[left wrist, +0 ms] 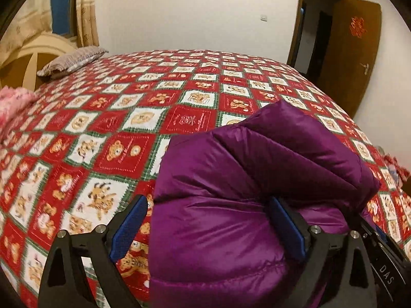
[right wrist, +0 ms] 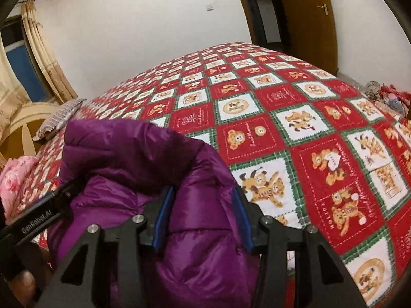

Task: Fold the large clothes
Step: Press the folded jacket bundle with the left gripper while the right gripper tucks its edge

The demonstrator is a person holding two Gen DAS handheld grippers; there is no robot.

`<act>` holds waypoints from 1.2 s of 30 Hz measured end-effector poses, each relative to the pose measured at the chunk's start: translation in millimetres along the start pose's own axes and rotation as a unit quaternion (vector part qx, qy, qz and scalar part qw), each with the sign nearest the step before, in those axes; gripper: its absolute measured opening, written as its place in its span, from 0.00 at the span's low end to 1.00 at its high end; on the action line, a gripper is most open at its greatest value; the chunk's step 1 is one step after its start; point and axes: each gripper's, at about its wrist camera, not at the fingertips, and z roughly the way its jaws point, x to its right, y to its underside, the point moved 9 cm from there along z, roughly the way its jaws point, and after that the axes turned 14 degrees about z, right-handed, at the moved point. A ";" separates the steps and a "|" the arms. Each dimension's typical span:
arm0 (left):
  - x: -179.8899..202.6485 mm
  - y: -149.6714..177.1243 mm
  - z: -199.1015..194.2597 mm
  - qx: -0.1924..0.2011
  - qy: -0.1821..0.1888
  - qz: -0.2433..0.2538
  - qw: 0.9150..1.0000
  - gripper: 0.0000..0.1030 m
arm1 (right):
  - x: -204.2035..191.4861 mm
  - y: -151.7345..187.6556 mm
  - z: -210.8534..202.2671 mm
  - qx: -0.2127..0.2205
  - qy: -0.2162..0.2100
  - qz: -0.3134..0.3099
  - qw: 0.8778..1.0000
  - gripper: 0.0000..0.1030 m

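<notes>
A shiny purple puffer jacket (left wrist: 231,174) is bunched up at the near edge of the bed. In the left wrist view my left gripper (left wrist: 208,210) has its blue-padded fingers wide apart, with jacket fabric between them against the right pad (left wrist: 287,225); the left pad (left wrist: 128,228) stands clear of it. In the right wrist view the jacket (right wrist: 133,159) fills the lower left, and my right gripper (right wrist: 203,197) has both blue pads pressed on a thick fold of it. The left gripper's body (right wrist: 38,218) shows at the left edge.
The bed carries a red, white and green checked bear-print cover (left wrist: 143,118) (right wrist: 295,118). A grey pillow (left wrist: 74,60) and a pink quilt (left wrist: 12,102) lie at the head end. A cream headboard, curtains, a white wall and a brown door (left wrist: 352,59) stand around.
</notes>
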 end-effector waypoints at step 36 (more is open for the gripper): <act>7.6 12.4 22.6 -0.028 -0.006 0.014 0.999 0.97 | -65.8 -33.8 -40.8 0.082 0.002 -0.091 0.992 0.41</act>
